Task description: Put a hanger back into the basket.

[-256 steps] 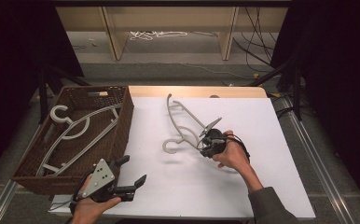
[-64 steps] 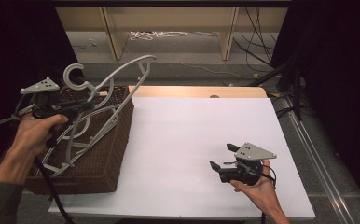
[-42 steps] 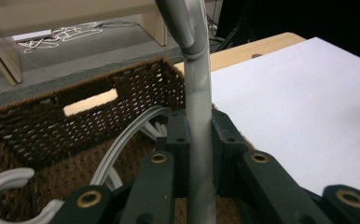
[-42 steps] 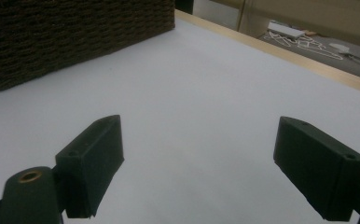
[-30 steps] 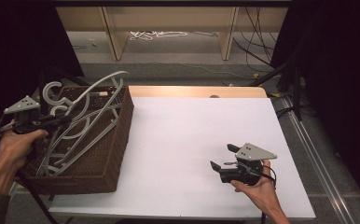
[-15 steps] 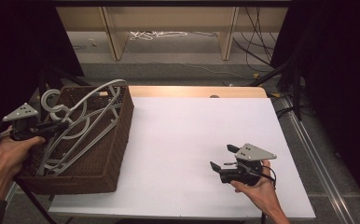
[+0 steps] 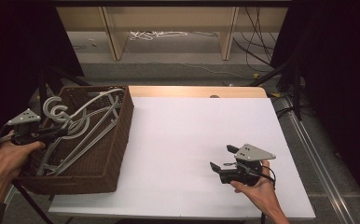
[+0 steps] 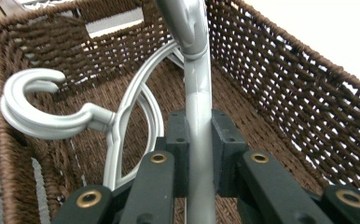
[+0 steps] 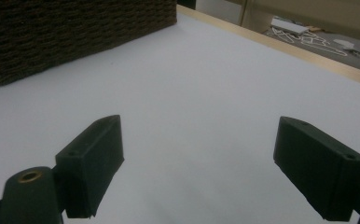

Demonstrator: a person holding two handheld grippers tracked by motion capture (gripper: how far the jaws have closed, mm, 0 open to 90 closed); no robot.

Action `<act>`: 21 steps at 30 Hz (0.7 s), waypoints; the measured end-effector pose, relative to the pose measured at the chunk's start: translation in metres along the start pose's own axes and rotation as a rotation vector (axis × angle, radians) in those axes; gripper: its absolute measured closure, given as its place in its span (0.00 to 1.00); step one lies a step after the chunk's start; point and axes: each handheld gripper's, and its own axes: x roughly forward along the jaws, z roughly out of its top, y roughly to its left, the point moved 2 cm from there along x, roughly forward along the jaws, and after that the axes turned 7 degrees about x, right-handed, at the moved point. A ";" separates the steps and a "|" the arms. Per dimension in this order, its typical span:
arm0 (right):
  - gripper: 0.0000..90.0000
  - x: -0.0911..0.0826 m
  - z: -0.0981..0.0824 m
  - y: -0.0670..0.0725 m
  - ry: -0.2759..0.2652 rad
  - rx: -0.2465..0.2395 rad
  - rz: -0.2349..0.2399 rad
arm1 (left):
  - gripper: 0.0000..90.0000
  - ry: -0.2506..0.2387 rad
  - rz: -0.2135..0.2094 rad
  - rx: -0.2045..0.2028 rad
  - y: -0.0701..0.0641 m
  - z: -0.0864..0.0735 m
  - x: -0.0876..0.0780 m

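My left gripper (image 7: 60, 132) is shut on the stem of a grey plastic hanger (image 8: 199, 107), low inside the brown wicker basket (image 7: 123, 133). In the left gripper view the stem runs up between the two pads (image 8: 225, 140) toward a curved end. A second grey hanger (image 8: 47, 119) lies in the basket with its hook to the left of the jaws. From above, the grey hangers (image 7: 94, 106) cross each other in the basket. My right gripper (image 7: 221, 157) rests low over the white table (image 7: 183, 130) at the right, open with nothing between its jaws (image 9: 199, 135).
The basket (image 9: 75, 32) stands at the table's left edge, its woven walls (image 8: 285, 84) close around the left gripper. A wooden strip (image 7: 197, 91) borders the table's far side. Beyond it are shelf legs and cables on the floor (image 7: 157, 35).
The left hand has come down with the hanger, from above the basket's near left corner to inside it. The right hand and its gripper have stayed put.
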 end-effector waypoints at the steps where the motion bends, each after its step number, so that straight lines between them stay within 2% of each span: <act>1: 0.19 0.000 0.000 0.000 0.003 0.000 0.001 | 0.88 0.006 -0.006 -0.002 0.000 0.000 0.001; 2: 0.19 0.000 0.000 0.000 0.004 -0.002 0.001 | 0.88 0.024 -0.008 0.020 0.001 -0.001 0.002; 3: 0.19 0.000 0.000 0.000 0.004 -0.002 0.001 | 0.88 0.023 -0.012 0.008 0.001 0.000 0.003; 4: 0.19 0.000 0.000 0.000 0.004 -0.002 0.001 | 0.88 0.038 -0.015 0.021 0.002 0.000 0.003; 6: 0.19 0.000 0.000 0.000 0.004 -0.001 -0.001 | 0.88 0.046 -0.018 0.012 0.002 0.000 0.005; 11: 0.19 -0.001 -0.001 0.000 0.022 0.000 -0.001 | 0.88 0.098 -0.021 0.033 0.000 0.001 0.015; 13: 0.19 0.000 -0.001 0.000 0.022 0.001 0.000 | 0.88 0.154 -0.039 0.067 0.003 0.001 0.016; 14: 0.19 -0.001 -0.001 0.000 0.025 -0.005 0.002 | 0.88 0.165 -0.047 0.055 0.004 0.001 0.020; 17: 0.19 0.001 -0.001 0.000 0.002 0.002 0.005 | 0.88 0.188 -0.042 0.052 0.005 -0.001 0.026; 18: 0.19 0.001 -0.001 -0.001 0.014 0.000 0.006 | 0.88 0.197 -0.037 0.053 0.006 -0.002 0.028; 21: 0.19 0.001 -0.001 -0.001 0.015 0.000 0.006 | 0.87 0.204 -0.035 0.005 0.009 -0.004 0.032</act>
